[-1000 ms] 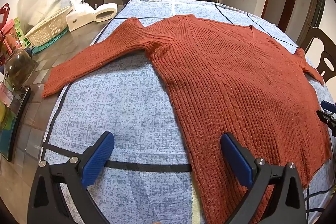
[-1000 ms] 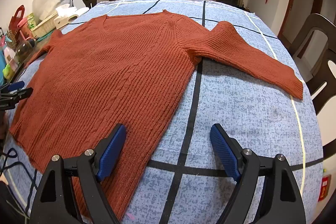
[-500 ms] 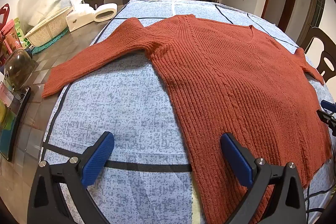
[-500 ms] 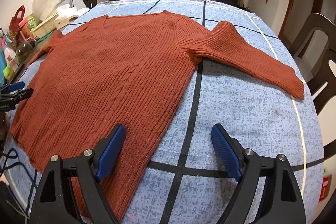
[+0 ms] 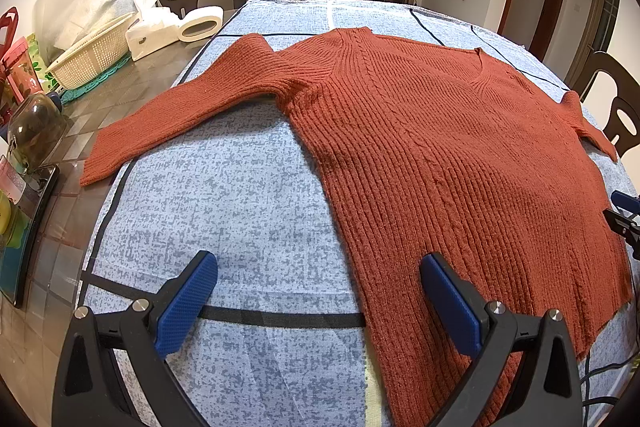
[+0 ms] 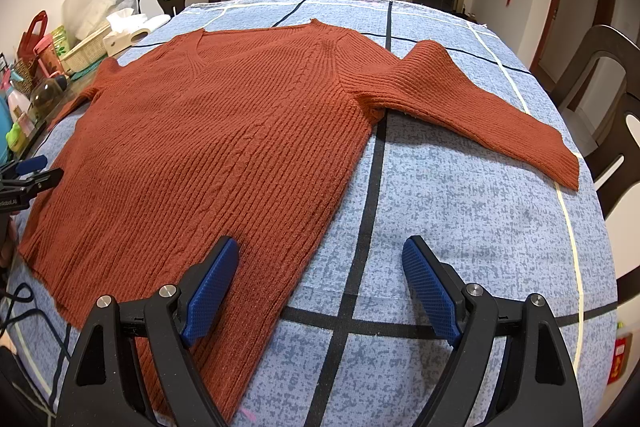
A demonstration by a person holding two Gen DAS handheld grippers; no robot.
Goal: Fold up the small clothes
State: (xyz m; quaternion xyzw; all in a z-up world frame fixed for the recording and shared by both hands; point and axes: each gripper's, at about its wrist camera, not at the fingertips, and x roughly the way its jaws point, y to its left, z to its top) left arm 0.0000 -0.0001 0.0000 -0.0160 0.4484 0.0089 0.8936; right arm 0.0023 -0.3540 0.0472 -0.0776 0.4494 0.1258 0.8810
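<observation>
On the blue tablecloth (image 5: 224, 195) the rust sweater (image 5: 440, 155) lay flat, sleeves out toward nine and three o'clock. Your left gripper (image 5: 318, 297) and right gripper (image 6: 320, 287) both hung wide apart, holding nothing.

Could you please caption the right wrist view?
Open right claw above the hem of a flat rust sweater.

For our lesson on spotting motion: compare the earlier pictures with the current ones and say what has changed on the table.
Nothing visibly changed. The rust-red knit sweater lies spread flat on the blue cloth, both sleeves out, and both tongs, left and right, hang open over its hem corners, holding nothing.
</observation>
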